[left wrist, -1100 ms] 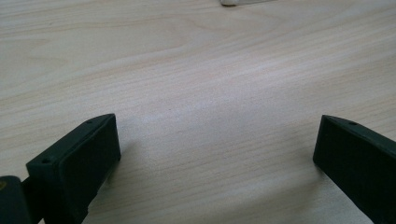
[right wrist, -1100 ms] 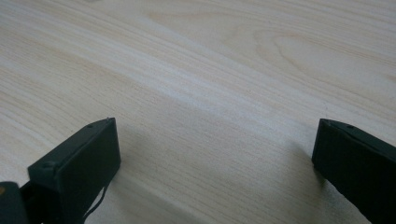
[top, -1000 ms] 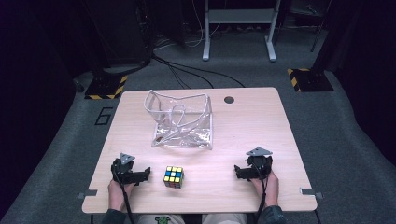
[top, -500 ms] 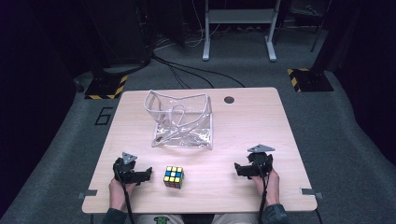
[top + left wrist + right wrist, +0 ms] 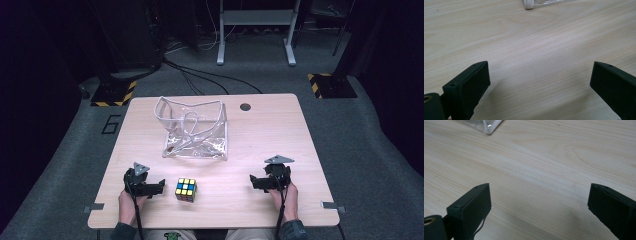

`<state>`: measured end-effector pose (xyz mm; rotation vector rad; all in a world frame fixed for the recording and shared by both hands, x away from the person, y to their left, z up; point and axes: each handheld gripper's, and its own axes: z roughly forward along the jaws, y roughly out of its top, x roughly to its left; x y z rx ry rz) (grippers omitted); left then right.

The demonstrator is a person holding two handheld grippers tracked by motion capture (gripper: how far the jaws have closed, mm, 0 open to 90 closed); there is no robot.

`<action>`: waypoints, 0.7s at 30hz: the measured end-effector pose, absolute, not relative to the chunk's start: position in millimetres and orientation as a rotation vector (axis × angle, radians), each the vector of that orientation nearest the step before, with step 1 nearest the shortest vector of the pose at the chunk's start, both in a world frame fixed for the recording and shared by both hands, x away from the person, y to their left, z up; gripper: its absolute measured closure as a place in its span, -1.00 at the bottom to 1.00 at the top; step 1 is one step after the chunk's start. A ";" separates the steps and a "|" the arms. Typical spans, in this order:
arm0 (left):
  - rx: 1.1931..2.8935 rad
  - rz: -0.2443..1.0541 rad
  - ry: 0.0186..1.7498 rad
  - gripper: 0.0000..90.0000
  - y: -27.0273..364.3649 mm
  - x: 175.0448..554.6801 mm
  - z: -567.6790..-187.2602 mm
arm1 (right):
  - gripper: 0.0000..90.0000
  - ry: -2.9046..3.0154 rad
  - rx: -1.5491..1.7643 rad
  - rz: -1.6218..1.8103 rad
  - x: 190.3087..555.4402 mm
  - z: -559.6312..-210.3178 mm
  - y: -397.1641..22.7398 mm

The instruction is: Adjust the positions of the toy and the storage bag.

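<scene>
1. The pale wooden table [image 5: 260, 145] carries everything; its bare grain runs under both pairs of jaws in the two gripper views.
2. The clear, floppy plastic pouch with white piping [image 5: 195, 129] stands open at the table's middle, well apart from both grippers. It looks soft and light, likely to buckle or slide if pushed; a rim edge seems the best place to pinch it.
3. The small multicoloured puzzle cube [image 5: 186, 189] sits near the front edge, just beside the left gripper. It is probably light, rigid and smooth-faced, so gripping two opposite flat faces squarely should hold it.
4. The left gripper [image 5: 159, 187] rests on the table, jaws spread wide, holding nothing.
5. The right gripper [image 5: 254, 182] rests likewise, jaws wide apart and empty, farther from the cube.
</scene>
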<state>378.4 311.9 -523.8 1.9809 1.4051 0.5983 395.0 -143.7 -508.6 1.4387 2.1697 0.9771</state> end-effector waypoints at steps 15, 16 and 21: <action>1.971 0.569 1.347 -0.93 304.6 386.9 -504.5 | -0.85 2.161 1.413 1.020 397.6 -489.5 -138.2; 1.964 0.568 1.342 -0.92 305.3 389.1 -500.3 | -0.85 2.163 1.410 1.023 398.2 -487.0 -136.7; 1.945 0.553 1.325 -0.91 307.0 393.3 -492.4 | -0.84 2.178 1.384 1.036 401.6 -477.8 -130.7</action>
